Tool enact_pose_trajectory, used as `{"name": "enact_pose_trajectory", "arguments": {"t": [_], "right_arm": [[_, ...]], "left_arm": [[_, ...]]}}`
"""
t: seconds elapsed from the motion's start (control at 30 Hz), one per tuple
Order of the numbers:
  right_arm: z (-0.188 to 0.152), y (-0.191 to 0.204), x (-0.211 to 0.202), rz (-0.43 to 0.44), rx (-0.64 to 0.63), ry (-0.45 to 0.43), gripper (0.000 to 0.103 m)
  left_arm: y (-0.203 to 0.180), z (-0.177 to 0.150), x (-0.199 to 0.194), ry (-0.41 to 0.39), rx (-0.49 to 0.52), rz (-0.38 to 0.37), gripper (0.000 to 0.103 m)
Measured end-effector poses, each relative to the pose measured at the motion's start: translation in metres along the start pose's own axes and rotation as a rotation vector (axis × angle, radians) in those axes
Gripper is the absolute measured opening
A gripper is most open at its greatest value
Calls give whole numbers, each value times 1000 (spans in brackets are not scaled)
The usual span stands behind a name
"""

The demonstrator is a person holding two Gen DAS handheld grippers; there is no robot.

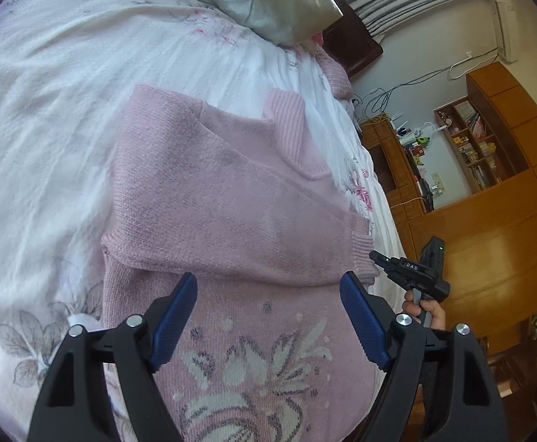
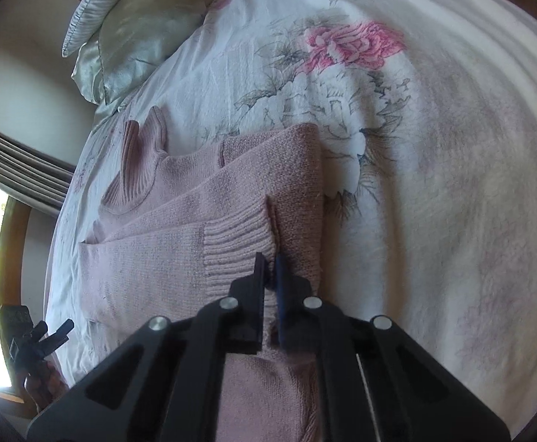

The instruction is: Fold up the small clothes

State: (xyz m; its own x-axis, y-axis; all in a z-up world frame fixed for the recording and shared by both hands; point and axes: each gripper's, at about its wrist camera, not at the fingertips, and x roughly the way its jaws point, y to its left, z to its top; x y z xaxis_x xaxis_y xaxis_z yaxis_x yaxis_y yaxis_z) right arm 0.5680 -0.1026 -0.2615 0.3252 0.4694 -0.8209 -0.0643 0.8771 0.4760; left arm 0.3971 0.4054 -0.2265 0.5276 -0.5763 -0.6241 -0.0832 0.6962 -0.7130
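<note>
Ribbed pink sweater (image 2: 231, 243), floral bedsheet (image 2: 434, 147)

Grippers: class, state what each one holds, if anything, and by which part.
The right gripper is shut on the pink sweater, pinching its edge beside the ribbed cuff. The left gripper is open above the sweater, holding nothing.

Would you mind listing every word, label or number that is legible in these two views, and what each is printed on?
"DAS" - white letters on top of the black right gripper, seen from the left wrist view.
Spines and packets on the wooden shelf: too small and blurred to read.
Pink sweater, floral bedsheet, left gripper: no text visible.
</note>
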Motion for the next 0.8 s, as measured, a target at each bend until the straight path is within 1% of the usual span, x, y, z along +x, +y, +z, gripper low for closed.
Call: {"name": "enact_pose_trajectory", "arguments": {"t": [0.1, 0.17, 0.2, 0.23, 0.27, 0.3, 0.33, 0.37, 0.4, 0.43, 0.47, 0.5, 0.57, 0.63, 0.7, 0.73, 0.8], "right_arm": [[1, -9, 0, -14, 21, -9, 3], [-1, -7, 6, -31, -8, 19, 4], [-1, -4, 7, -34, -21, 35, 9], [1, 0, 3, -50, -33, 33, 11], [6, 6, -5, -67, -50, 7, 15], [13, 16, -17, -79, -78, -48, 26], [22, 24, -27, -77, -94, -90, 32], [33, 32, -31, -45, -99, -106, 32], [46, 41, -27, 9, -97, -91, 32], [60, 53, -16, 81, -93, -56, 33], [73, 66, -3, 131, -96, -22, 33], [86, 82, 14, 161, -112, 3, 32], [106, 109, 46, 180, -146, 28, 32], [125, 132, 80, 193, -156, 49, 32], [141, 149, 112, 188, -162, 64, 34], [147, 155, 124, 184, -165, 62, 37], [156, 164, 144, 185, -166, 47, 41]], "left_arm": [[2, 14, 14, 4, -8, -19, 80], [4, 23, 27, 24, 1, -6, 80], [6, 27, 34, 39, -6, 23, 80], [9, 34, 41, 59, -20, 48, 80], [8, 42, 44, 71, -27, 24, 80], [2, 53, 44, 70, -16, -15, 80], [-6, 66, 44, 59, 14, -29, 80], [-16, 81, 46, 46, 50, -35, 80], [-25, 98, 51, 41, 74, -44, 83], [-31, 115, 59, 44, 81, -54, 85], [-34, 132, 69, 46, 79, -60, 86], [-37, 148, 81, 48, 72, -60, 86], [-38, 176, 107, 53, 55, -59, 87], [-38, 197, 133, 65, 34, -71, 87], [-36, 210, 158, 82, 22, -83, 87], [-35, 215, 171, 93, 16, -88, 87], [-31, 223, 191, 101, 7, -90, 87]]}}
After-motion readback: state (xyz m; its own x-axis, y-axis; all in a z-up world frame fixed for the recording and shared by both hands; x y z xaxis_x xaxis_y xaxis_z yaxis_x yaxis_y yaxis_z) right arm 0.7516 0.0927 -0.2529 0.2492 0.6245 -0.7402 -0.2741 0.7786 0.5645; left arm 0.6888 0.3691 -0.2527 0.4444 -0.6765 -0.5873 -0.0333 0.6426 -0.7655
